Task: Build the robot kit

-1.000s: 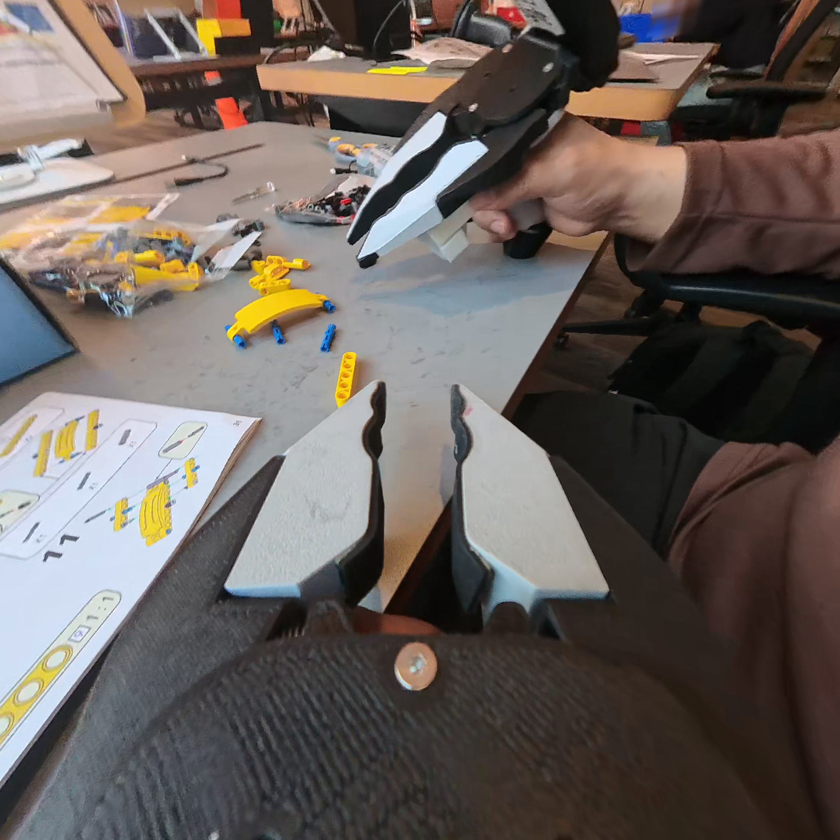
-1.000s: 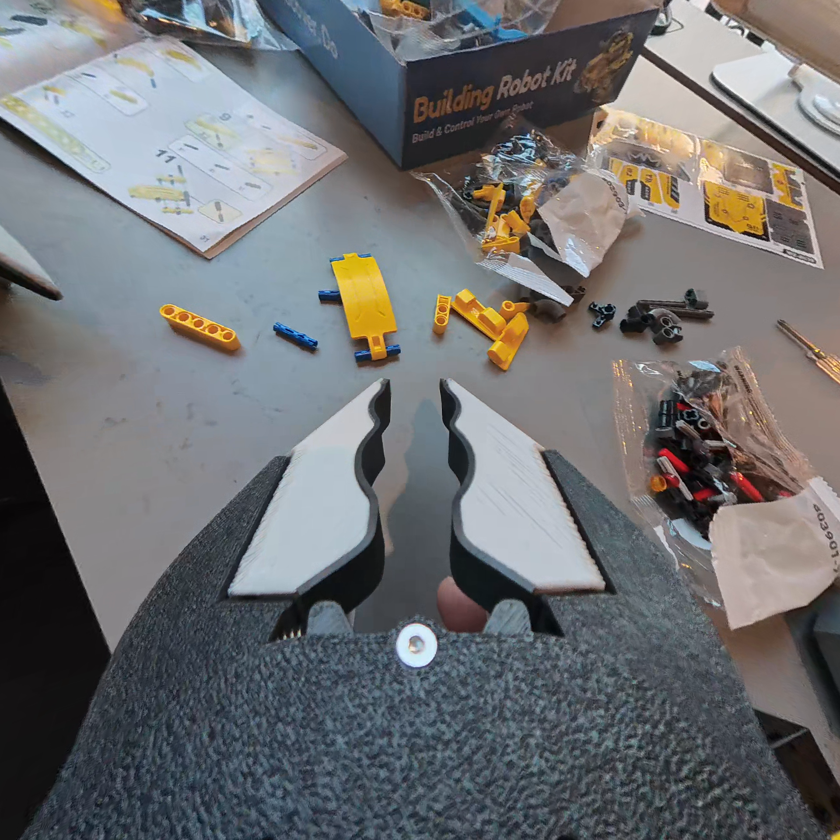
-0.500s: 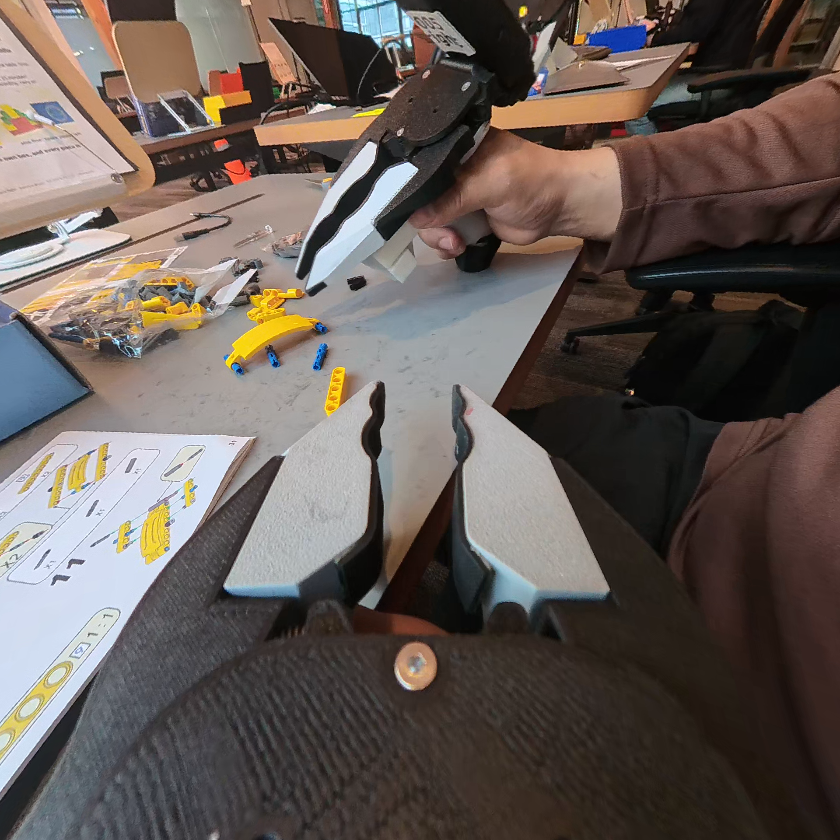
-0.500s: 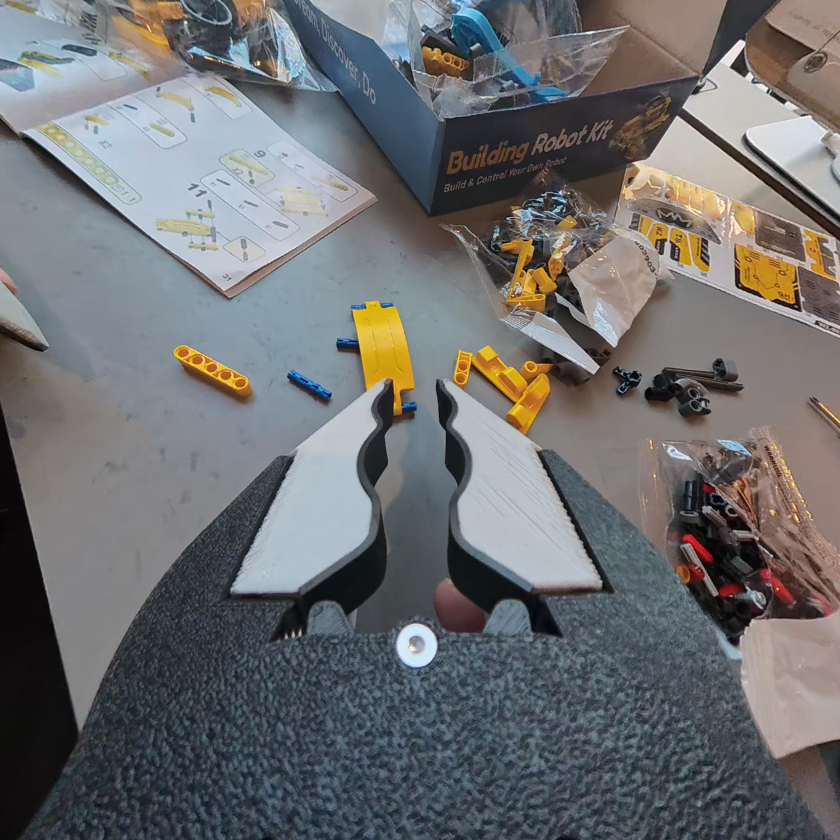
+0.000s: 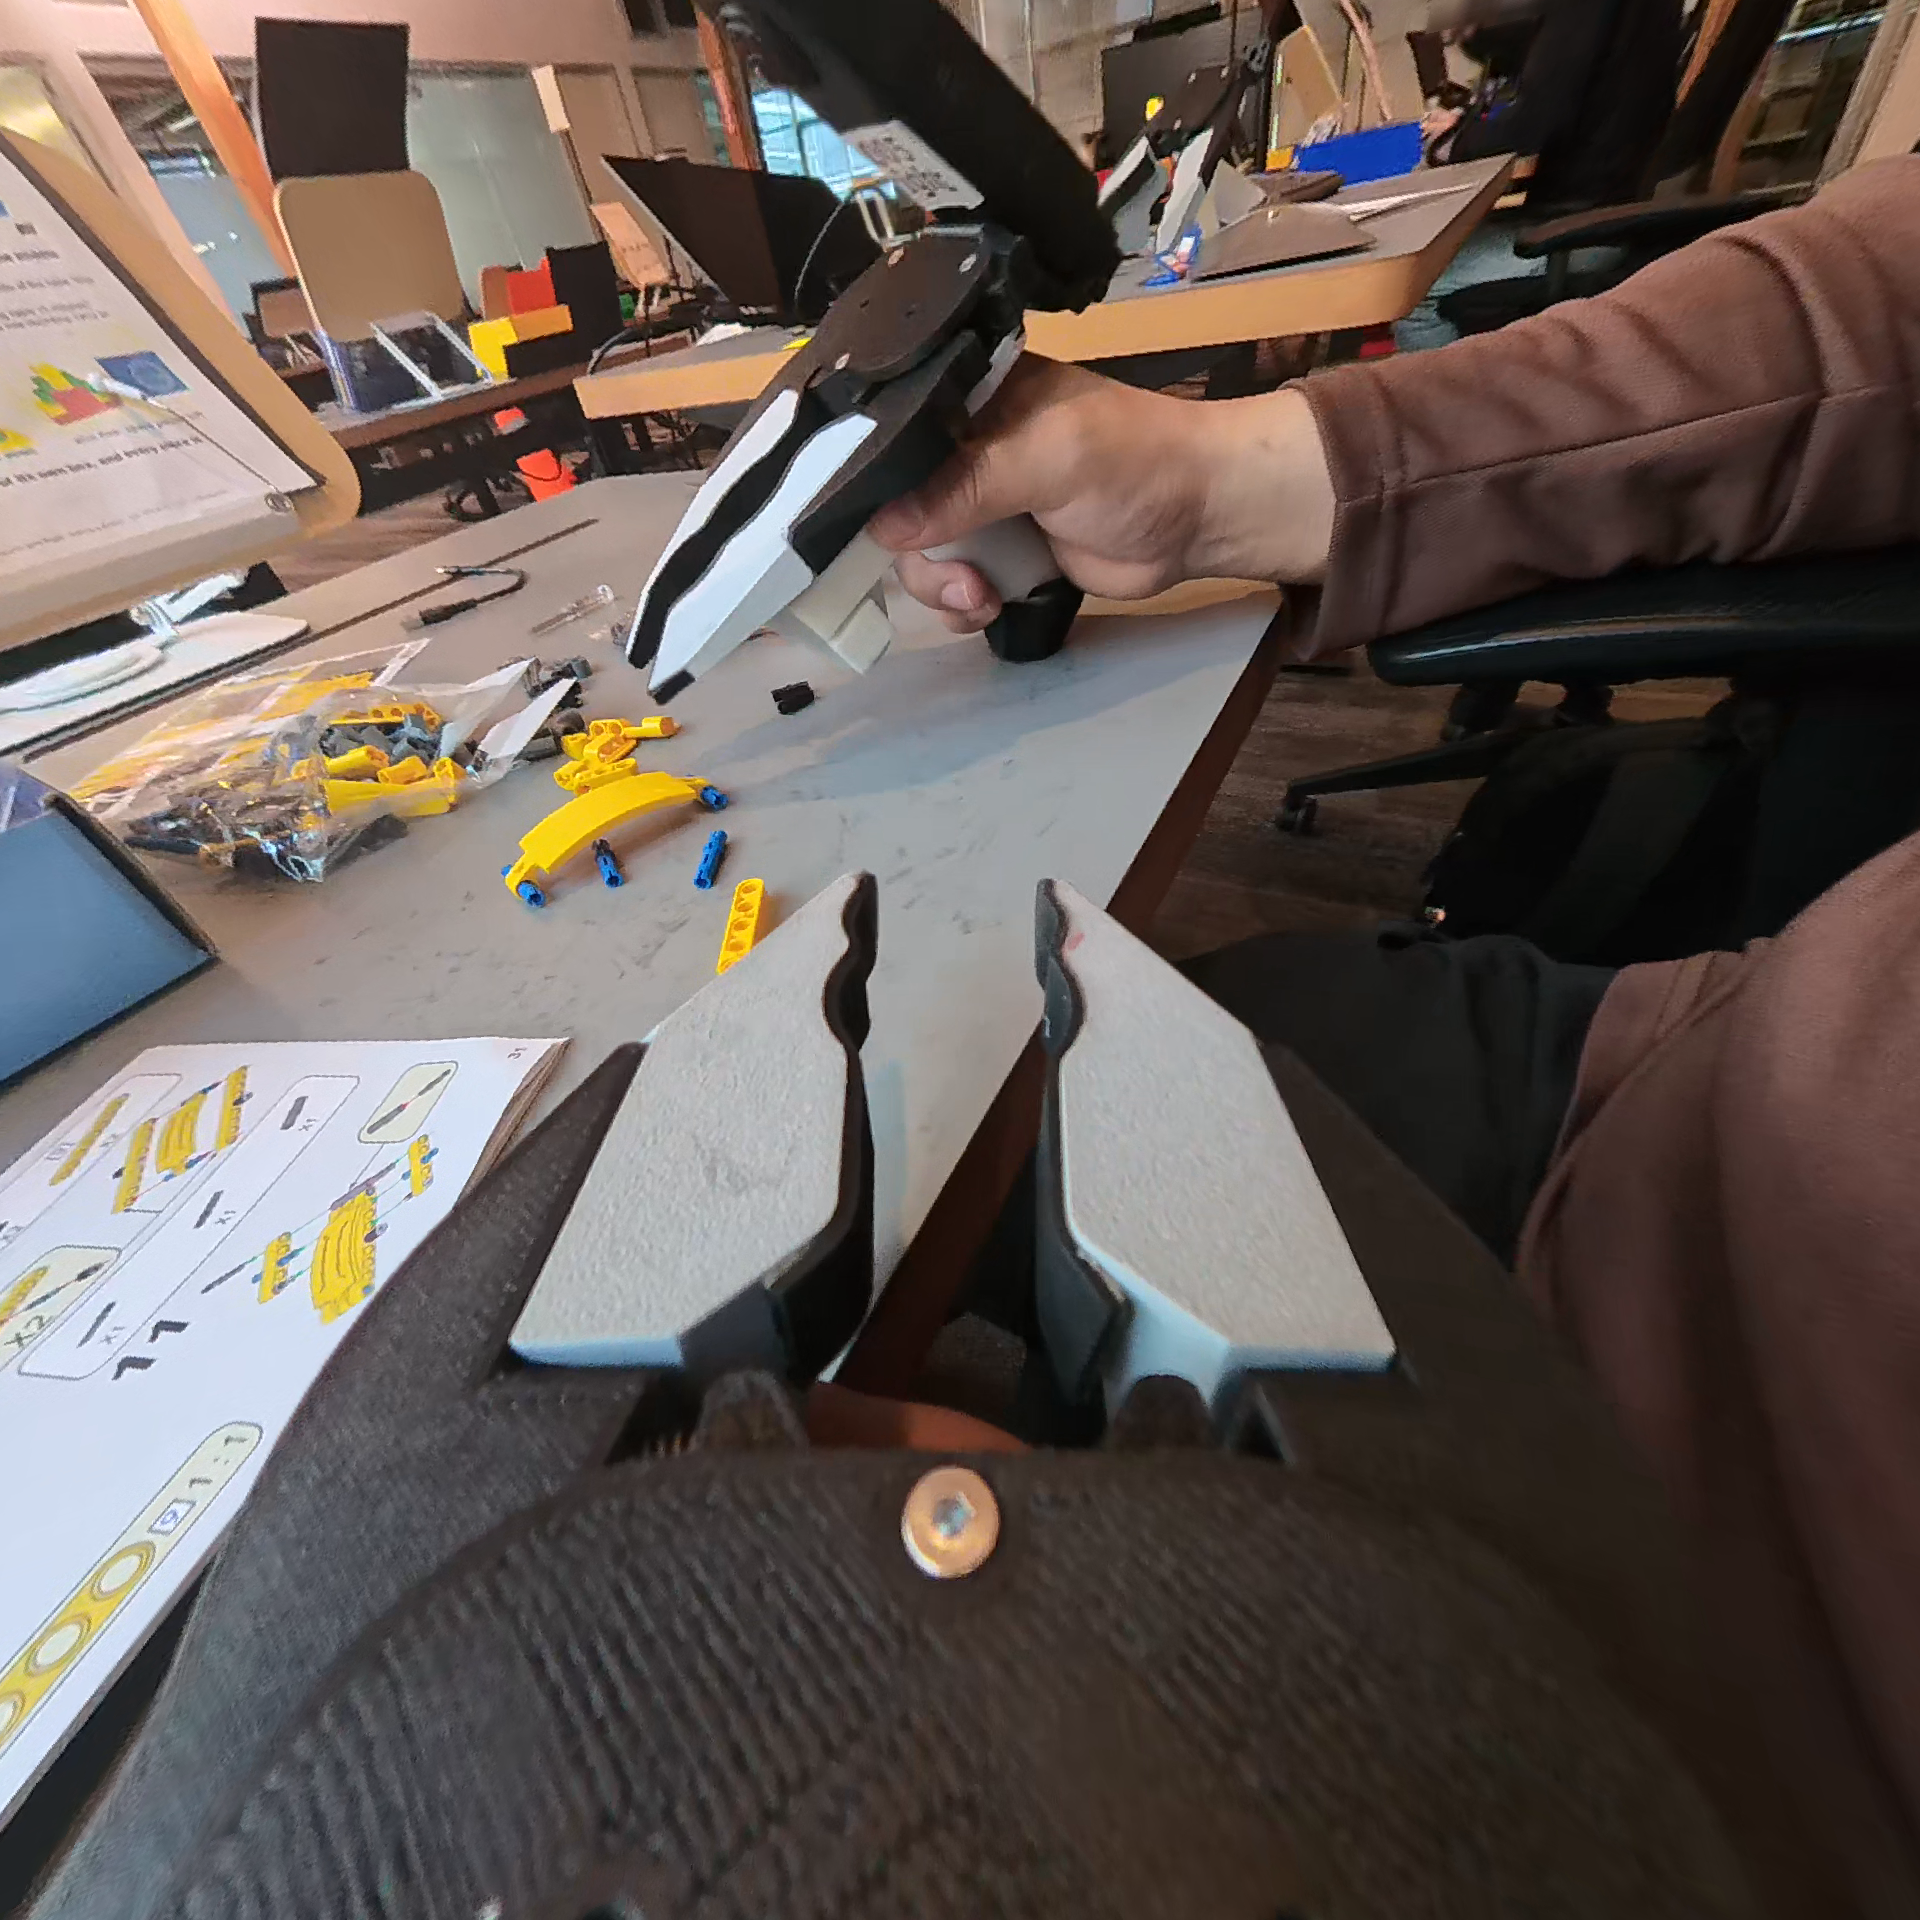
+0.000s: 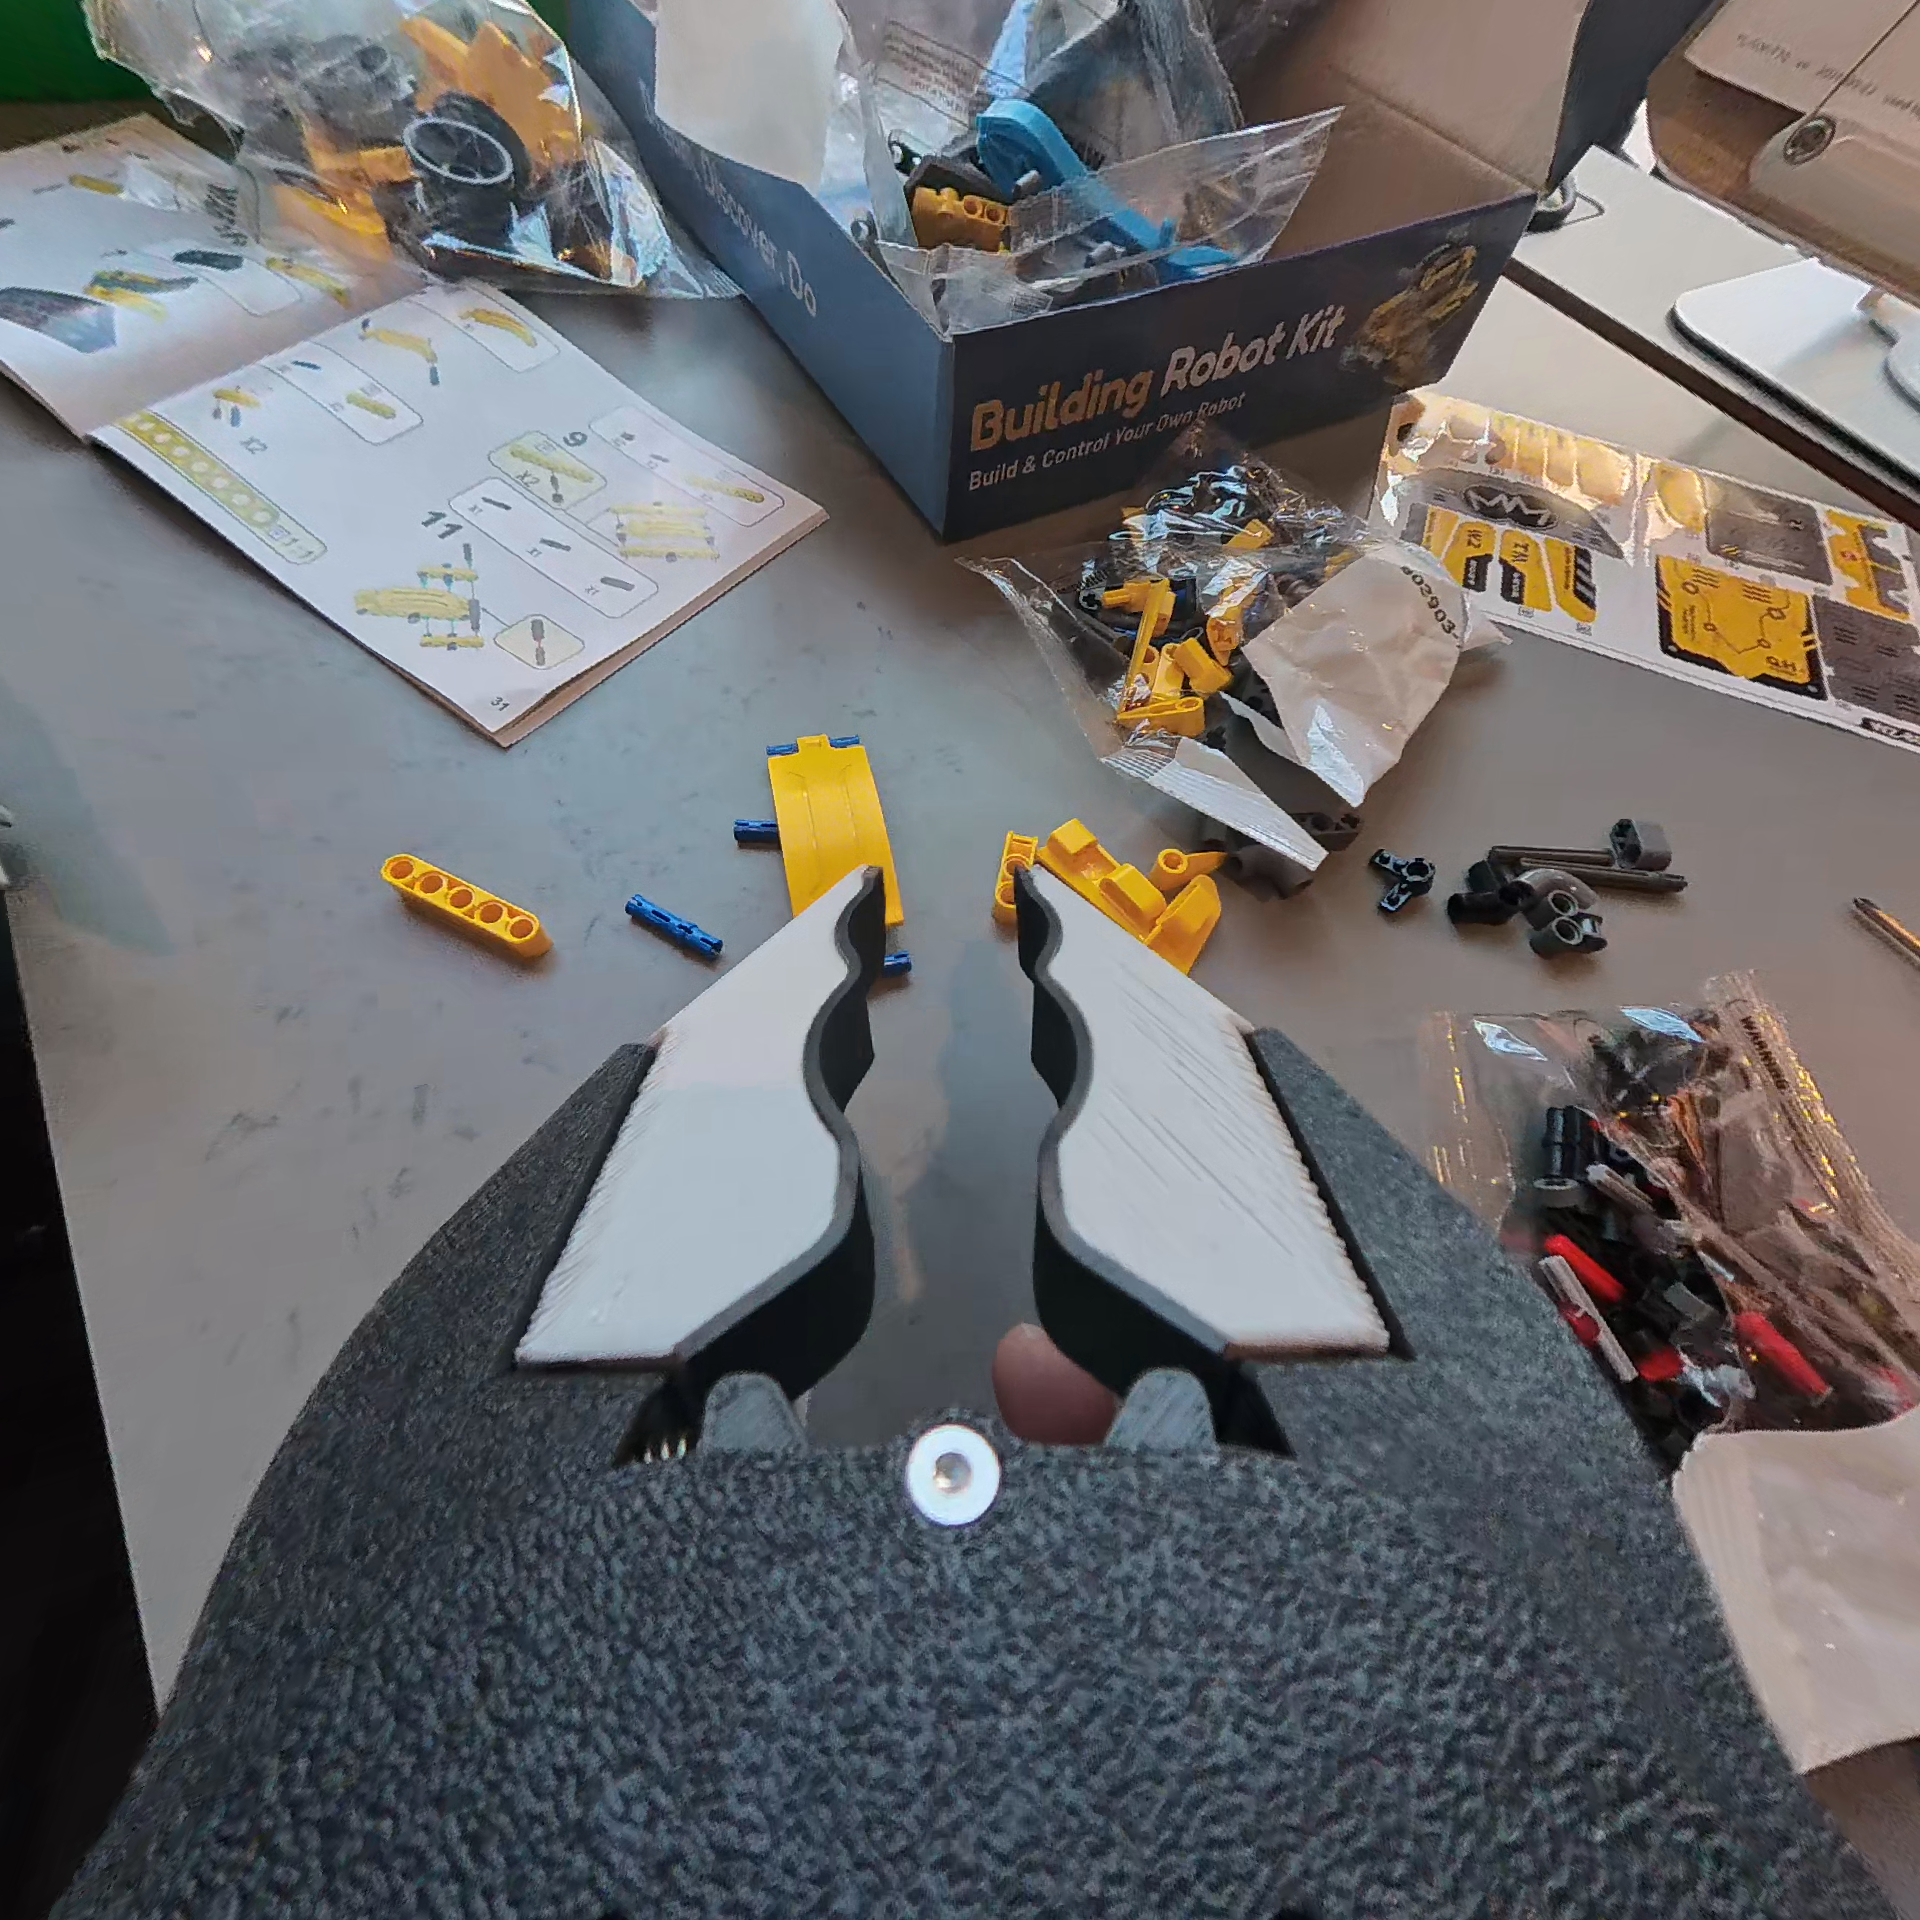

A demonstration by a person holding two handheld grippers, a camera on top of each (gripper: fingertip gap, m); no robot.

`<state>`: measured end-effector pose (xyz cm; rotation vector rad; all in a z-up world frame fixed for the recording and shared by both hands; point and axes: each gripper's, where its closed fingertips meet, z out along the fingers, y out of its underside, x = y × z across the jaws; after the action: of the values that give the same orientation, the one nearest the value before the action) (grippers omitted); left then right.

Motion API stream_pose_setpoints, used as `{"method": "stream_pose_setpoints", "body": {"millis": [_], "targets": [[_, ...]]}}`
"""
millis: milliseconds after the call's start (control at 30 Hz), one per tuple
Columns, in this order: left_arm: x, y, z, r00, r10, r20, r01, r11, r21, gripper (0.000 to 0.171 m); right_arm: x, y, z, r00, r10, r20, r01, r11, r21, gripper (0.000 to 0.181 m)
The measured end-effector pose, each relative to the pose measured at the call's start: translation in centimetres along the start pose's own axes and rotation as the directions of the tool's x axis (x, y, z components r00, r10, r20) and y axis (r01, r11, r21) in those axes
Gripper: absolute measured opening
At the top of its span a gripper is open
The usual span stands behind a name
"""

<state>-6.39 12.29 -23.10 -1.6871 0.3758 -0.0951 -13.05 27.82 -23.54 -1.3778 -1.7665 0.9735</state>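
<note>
Right gripper (image 6: pixel 948 883): jaws apart, nothing between them; tips low over the grey table (image 6: pixel 312 1039), among loose yellow parts.
Curved yellow panel (image 6: pixel 826 821): flat on the table, just ahead of the left fingertip, its near end hidden behind that tip; blue pins at its corners.
Yellow part cluster (image 6: pixel 1122 883): just ahead of the right fingertip and partly hidden behind it.
Loose blue pin (image 6: pixel 673 925): left of the jaws, between the panel and the holed beam.
Yellow holed beam (image 6: pixel 464 904): farther left of the jaws, lying flat, apart from the pin.
Black connectors (image 6: pixel 1538 883): right of the jaws, in a small scatter, well apart from the tips.
Torn clear bag (image 6: pixel 1247 644): ahead and right of the jaws, yellow and grey pieces inside, mouth facing the yellow cluster.
Bag of black and red pins (image 6: pixel 1683 1195): right of the jaws, beside the gripper body.
Blue kit box (image 6: pixel 1195 405): well ahead of the jaws, open, bagged parts inside.
Instruction booklet (image 6: pixel 436 499): ahead and left of the jaws, open flat.
Sticker sheet (image 6: pixel 1714 582): far ahead and right, beyond the torn bag.
Left gripper (image 5: pixel 956 904): jaws apart and empty; held at the table's near edge, well back from the parts; booklet to its left.
Right hand (image 5: pixel 1101 488): seen from the left wrist view, wrapped around the right gripper's grip, well ahead of the left jaws.
</note>
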Motion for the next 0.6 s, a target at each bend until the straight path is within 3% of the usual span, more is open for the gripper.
{"method": "stream_pose_setpoints", "body": {"millis": [600], "targets": [[1.4,-0.8,1.0,0.996,-0.011,-0.090,0.013,1.000,0.016,0.024,-1.3,0.7,-0.5,0.998,-0.066,0.017,0.066,0.998,-0.021,0.033]]}}
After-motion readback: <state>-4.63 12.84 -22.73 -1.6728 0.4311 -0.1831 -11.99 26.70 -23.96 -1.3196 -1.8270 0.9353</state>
